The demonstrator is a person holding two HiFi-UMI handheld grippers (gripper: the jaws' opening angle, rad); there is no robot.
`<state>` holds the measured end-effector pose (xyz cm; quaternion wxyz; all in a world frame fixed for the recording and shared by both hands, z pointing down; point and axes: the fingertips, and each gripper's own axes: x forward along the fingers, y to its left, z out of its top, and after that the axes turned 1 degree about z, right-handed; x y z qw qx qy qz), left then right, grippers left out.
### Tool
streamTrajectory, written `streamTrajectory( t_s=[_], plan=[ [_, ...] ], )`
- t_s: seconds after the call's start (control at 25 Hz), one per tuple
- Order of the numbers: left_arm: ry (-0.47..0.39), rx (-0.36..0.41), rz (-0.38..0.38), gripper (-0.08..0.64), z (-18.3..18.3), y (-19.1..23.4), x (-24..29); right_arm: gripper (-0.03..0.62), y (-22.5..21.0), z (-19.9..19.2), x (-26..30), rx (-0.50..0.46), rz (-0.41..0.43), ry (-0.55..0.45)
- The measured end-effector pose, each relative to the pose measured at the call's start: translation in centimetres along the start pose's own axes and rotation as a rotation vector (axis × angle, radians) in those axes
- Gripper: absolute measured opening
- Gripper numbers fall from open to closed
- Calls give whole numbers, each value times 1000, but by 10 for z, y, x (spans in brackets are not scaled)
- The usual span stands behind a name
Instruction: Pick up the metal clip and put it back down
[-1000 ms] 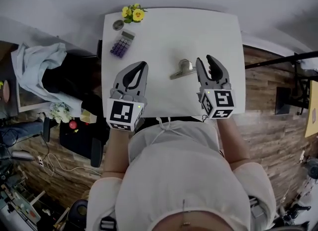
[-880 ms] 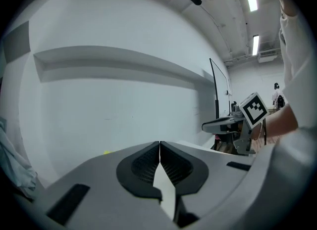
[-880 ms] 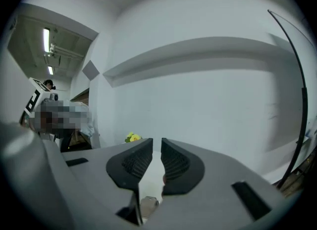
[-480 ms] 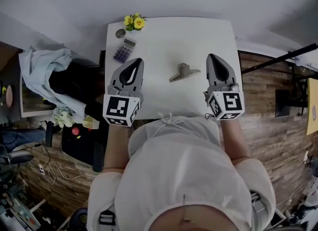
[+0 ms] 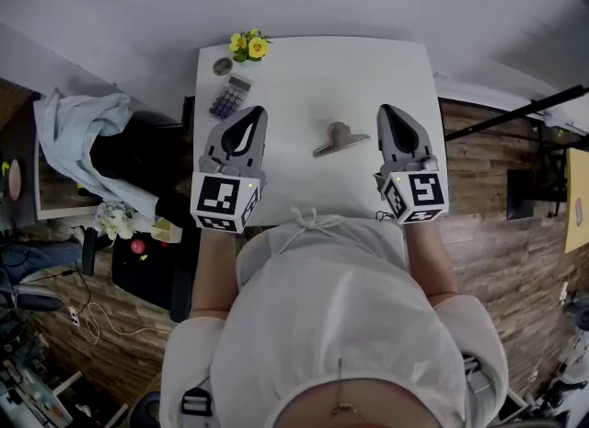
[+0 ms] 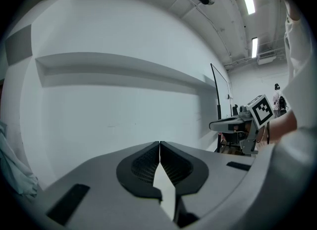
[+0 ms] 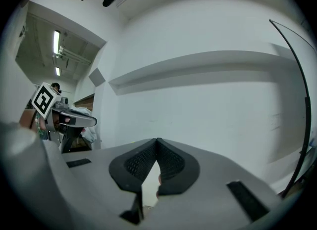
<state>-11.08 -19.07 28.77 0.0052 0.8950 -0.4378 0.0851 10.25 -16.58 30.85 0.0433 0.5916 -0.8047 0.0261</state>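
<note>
The metal clip (image 5: 339,138) lies flat on the white table (image 5: 313,76), between my two grippers and touched by neither. My left gripper (image 5: 247,119) hovers over the table's left part, jaws together and nothing in them. To the clip's right, my right gripper (image 5: 389,118) is also shut and holds nothing. In the left gripper view the left gripper (image 6: 159,144) points at a bare white wall with its tips touching. The right gripper (image 7: 157,140) in its own view shows the same closed tips. The clip does not show in either gripper view.
A purple calculator (image 5: 227,95), a small round tin (image 5: 222,65) and yellow flowers (image 5: 248,45) sit at the table's far left corner. A pale cloth (image 5: 78,132) lies on dark furniture left of the table. A black stand (image 5: 515,113) crosses the wooden floor at right.
My right gripper's jaws have shut and it has drawn back a little from the clip. The clip rests on the table as before. The left gripper stays shut.
</note>
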Motion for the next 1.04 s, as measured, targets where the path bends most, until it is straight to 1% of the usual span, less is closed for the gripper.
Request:
streamTrajectory(
  t_s=[0.12,0.64,1.04],
  plan=[
    [8,-4,1,20,-2,1,1,2,0,-3,4,25,3,12],
    [11,-16,2,20,-5,12,4,0,13,3,19,7,40,-10],
    [17,-22,-6,20,-9,17,3,0,22,-3,25,-2,38,19]
  ],
)
